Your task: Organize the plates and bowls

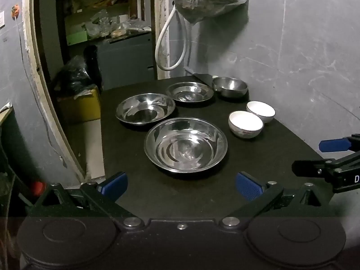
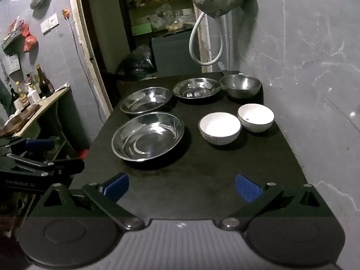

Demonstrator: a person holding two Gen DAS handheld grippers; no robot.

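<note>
While both tongs, left tongs (image 1: 181,185) and right tongs (image 2: 181,185), hover spread and empty, three shallow steel plates (image 1: 185,144) and two white ceramic bowls (image 2: 219,127) sit unstacked on the black surface (image 1: 180,193)

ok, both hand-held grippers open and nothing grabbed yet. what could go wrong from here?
1. The steel plates are shiny with thin, low rims; the nearest plate may slip from the left hand-held gripper.
2. The two white bowls sit close together, so the right hand-held gripper reaching for one could knock the other.
3. The steel bowl stands near the table's far edge.
</note>
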